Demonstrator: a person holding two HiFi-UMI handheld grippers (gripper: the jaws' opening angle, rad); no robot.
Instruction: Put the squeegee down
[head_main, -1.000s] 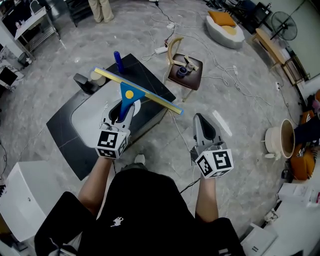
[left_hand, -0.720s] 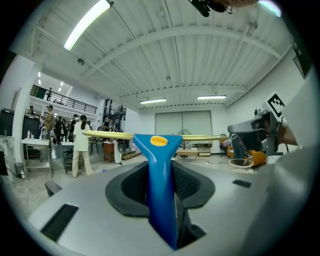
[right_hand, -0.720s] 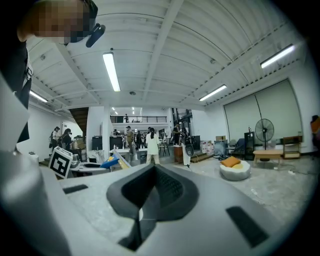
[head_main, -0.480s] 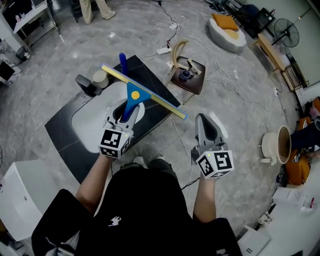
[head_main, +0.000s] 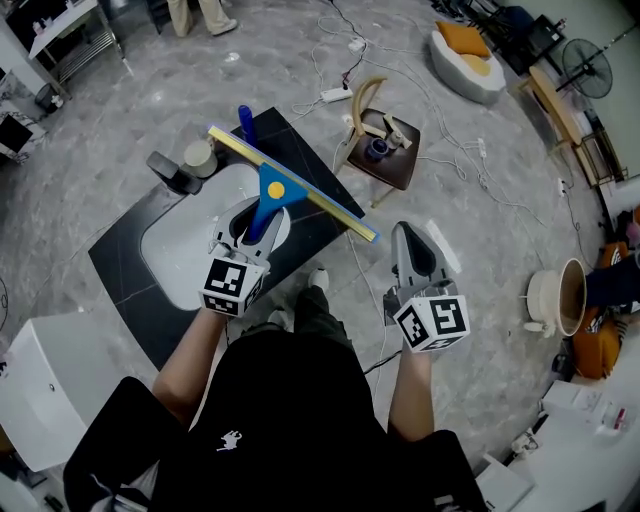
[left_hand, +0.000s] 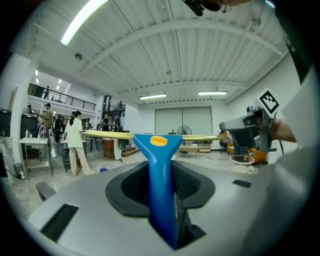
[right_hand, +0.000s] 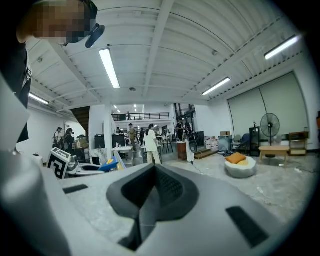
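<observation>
The squeegee (head_main: 285, 190) has a blue handle and a long yellow blade (head_main: 330, 207). My left gripper (head_main: 252, 216) is shut on the handle and holds it level above the white basin (head_main: 175, 250), with the blade crosswise in front. In the left gripper view the blue handle (left_hand: 160, 165) runs between the pads up to the blade (left_hand: 107, 135). My right gripper (head_main: 404, 234) hangs over the floor to the right of the table, jaws together and holding nothing; the right gripper view shows its pads (right_hand: 167, 187) meeting along a seam.
A black table (head_main: 300, 150) carries the basin, a blue bottle (head_main: 244, 120) and a grey cup (head_main: 200, 155) at its far side. A wooden chair (head_main: 378, 145) stands beyond it, amid cables on the floor. A white box (head_main: 40, 385) sits at the lower left. People stand in the far background.
Both hands have advanced slightly toward the black table, the squeegee still held. A foot has stepped forward beneath me.
</observation>
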